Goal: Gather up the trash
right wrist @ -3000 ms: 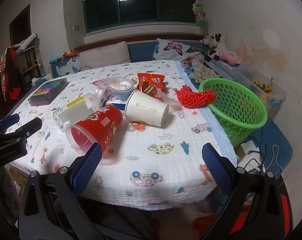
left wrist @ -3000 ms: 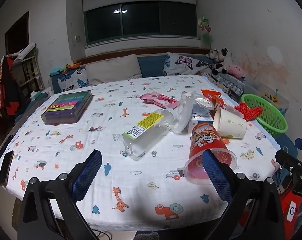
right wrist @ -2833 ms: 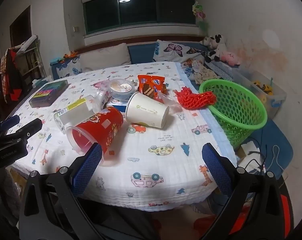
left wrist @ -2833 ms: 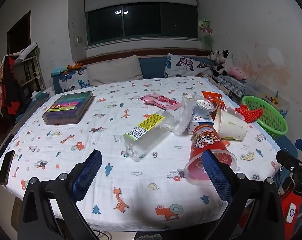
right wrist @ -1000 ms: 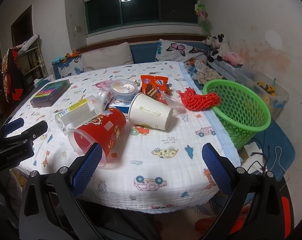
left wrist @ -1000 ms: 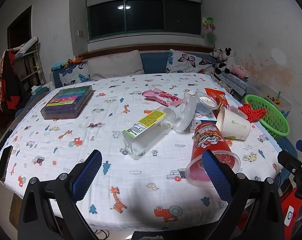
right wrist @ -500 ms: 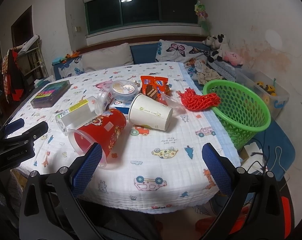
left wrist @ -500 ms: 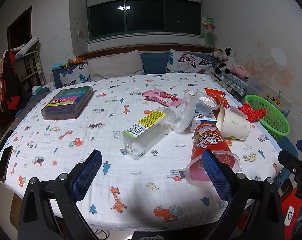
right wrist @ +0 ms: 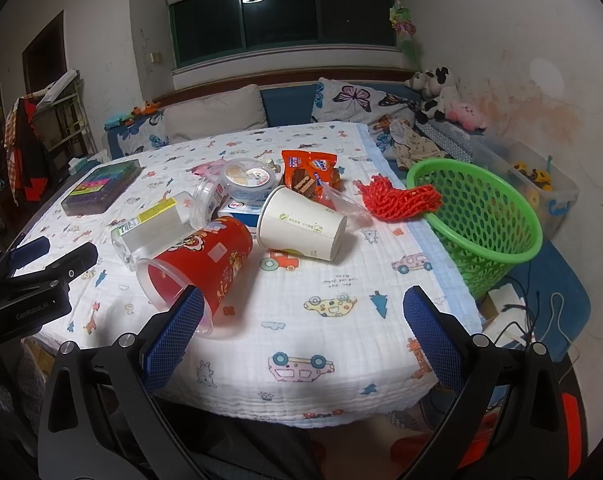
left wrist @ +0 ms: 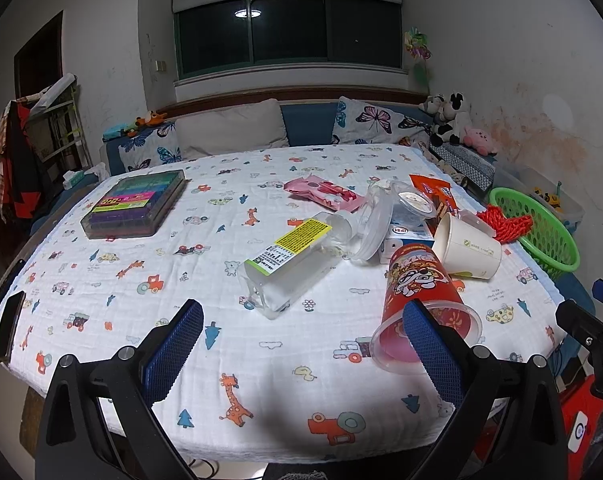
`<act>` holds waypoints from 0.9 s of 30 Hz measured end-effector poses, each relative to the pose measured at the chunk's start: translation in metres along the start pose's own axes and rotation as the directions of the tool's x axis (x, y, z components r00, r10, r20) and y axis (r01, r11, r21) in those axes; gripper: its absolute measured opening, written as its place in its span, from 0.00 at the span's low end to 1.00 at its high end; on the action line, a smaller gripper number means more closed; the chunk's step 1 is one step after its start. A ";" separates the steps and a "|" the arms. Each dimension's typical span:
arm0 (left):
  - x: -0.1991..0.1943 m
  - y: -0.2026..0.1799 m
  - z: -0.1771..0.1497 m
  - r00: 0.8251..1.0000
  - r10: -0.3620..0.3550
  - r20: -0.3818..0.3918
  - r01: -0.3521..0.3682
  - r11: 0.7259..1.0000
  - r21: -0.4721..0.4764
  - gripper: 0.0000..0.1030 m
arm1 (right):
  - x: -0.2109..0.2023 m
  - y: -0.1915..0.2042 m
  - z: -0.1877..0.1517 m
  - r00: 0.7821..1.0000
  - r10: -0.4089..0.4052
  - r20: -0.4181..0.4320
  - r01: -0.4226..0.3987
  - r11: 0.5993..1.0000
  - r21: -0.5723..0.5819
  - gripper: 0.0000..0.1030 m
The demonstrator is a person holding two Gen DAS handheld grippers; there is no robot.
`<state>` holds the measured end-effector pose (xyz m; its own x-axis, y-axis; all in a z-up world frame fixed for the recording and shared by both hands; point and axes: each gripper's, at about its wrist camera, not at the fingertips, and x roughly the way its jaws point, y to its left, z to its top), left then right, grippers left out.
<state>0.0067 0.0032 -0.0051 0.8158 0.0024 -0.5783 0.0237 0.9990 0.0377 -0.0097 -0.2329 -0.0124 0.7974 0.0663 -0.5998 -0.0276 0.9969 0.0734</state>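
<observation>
Trash lies on a table under a cartoon-print cloth (left wrist: pixel 149 248). A red cup (right wrist: pixel 199 258) lies on its side, mouth toward me, also the red cup (left wrist: pixel 419 292). Beside it lie a white paper cup (right wrist: pixel 301 229), a clear plastic bottle (left wrist: pixel 293 258) with a yellow label, an orange snack wrapper (right wrist: pixel 307 176), a round lidded tub (right wrist: pixel 247 178), a pink packet (left wrist: pixel 321 192) and a red mesh net (right wrist: pixel 395 198). A green basket (right wrist: pixel 481 220) stands at the right edge. My left gripper (left wrist: pixel 301 354) and right gripper (right wrist: pixel 301 338) both hang open near the front edge, holding nothing.
A dark box of coloured pens (left wrist: pixel 135 202) sits at the far left of the table. A black phone (left wrist: pixel 7 326) lies at the left edge. Pillows and plush toys (left wrist: pixel 449 120) line the bench behind. Cables (right wrist: pixel 529 312) lie on the blue floor mat.
Both views have shifted only slightly over the three seconds. Nothing on the table has moved, and both grippers stay open.
</observation>
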 end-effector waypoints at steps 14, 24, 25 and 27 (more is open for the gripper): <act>0.015 0.001 0.011 1.000 -0.002 -0.026 0.002 1.000 0.013 0.94 | 0.012 -0.002 0.009 1.000 0.000 -0.019 0.000 1.000 -0.011 0.96; 0.030 -0.001 0.021 0.998 -0.010 -0.056 0.012 0.999 0.033 0.94 | 0.025 -0.003 0.018 0.999 0.013 -0.040 -0.014 1.000 -0.021 0.96; 0.031 -0.001 0.022 0.998 -0.013 -0.058 0.015 0.999 0.036 0.94 | 0.027 -0.003 0.019 0.999 0.018 -0.041 -0.019 1.000 -0.022 0.96; 0.034 -0.001 0.024 0.998 -0.022 -0.064 0.025 0.999 0.043 0.94 | 0.030 -0.003 0.021 0.999 0.024 -0.046 -0.026 0.999 -0.028 0.96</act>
<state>0.0484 0.0010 -0.0055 0.7765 -0.0168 -0.6298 0.0686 0.9960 0.0580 0.0268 -0.2348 -0.0133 0.7680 0.0925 -0.6338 -0.0652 0.9957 0.0664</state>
